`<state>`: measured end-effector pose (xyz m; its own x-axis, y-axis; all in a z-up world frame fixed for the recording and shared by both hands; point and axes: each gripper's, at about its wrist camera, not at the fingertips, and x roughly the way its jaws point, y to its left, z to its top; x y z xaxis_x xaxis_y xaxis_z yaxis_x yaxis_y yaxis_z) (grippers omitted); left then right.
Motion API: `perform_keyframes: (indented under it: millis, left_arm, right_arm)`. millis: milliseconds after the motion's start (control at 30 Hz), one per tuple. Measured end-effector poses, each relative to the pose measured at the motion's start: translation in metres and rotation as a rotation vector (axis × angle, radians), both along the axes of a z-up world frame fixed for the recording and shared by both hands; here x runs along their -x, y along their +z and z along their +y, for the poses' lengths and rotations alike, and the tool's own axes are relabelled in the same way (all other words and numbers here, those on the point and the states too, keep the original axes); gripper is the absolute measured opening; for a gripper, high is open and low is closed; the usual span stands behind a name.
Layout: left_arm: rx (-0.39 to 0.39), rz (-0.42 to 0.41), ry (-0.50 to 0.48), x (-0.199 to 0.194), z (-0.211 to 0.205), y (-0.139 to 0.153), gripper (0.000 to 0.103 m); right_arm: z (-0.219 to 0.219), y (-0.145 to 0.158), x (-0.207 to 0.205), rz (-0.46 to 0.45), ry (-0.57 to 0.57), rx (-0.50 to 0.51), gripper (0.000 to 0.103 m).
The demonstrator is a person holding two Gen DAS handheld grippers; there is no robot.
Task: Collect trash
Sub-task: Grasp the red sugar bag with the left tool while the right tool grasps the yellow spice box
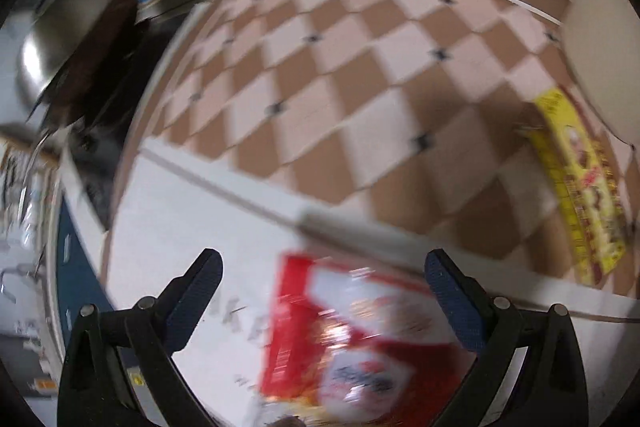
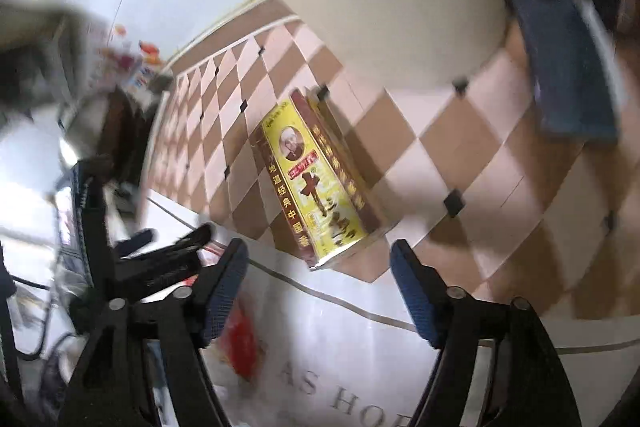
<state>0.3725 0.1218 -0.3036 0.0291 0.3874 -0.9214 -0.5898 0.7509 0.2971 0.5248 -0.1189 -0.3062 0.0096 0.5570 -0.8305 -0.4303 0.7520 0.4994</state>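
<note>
Likely light and crushable, the yellow carton (image 2: pixel 316 183) lies on the checkered floor beyond the white mat (image 2: pixel 320 327); right tool (image 2: pixel 318 291) gapes empty — grip its narrow sides

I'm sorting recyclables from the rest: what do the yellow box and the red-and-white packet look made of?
The yellow box looks like printed cardboard with a slightly glossy finish: flat faces, sharp folded edges, an open end flap. The red-and-white packet is probably thin plastic or foil-lined film, judging by its shiny highlights, though blur leaves that open.
</note>
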Motion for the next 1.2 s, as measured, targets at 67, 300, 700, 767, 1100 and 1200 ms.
perform_keyframes:
  millis: [67, 300, 700, 767, 1100, 1200]
  left_arm:
    - [-0.03, 0.004, 0.046, 0.014, 0.01, 0.003, 0.103]
    - [0.0, 0.054, 0.099, 0.057, 0.047, -0.007, 0.103]
    - [0.472, -0.041, -0.094, 0.112, 0.03, -0.038, 0.103]
    - [0.486, -0.027, -0.15, 0.107, 0.012, -0.041, 0.102]
    - [0.314, 0.002, -0.28, 0.08, -0.039, -0.02, 0.013]
    - [0.296, -0.026, -0.275, 0.083, -0.033, -0.006, 0.008]
  right_arm:
    - [0.027, 0.007, -0.001, -0.13, 0.036, 0.123, 0.098]
    - [0.125, -0.043, -0.005, -0.218, 0.191, 0.354, 0.089]
    - [0.076, -0.058, 0.107, -0.109, 0.173, 0.229, 0.064]
    - [0.074, -0.065, 0.128, -0.124, 0.159, 0.22, 0.064]
    - [0.062, -0.058, 0.146, -0.116, 0.113, 0.189, 0.063]
    - [0.054, -0.057, 0.145, -0.102, 0.077, 0.178, 0.063]
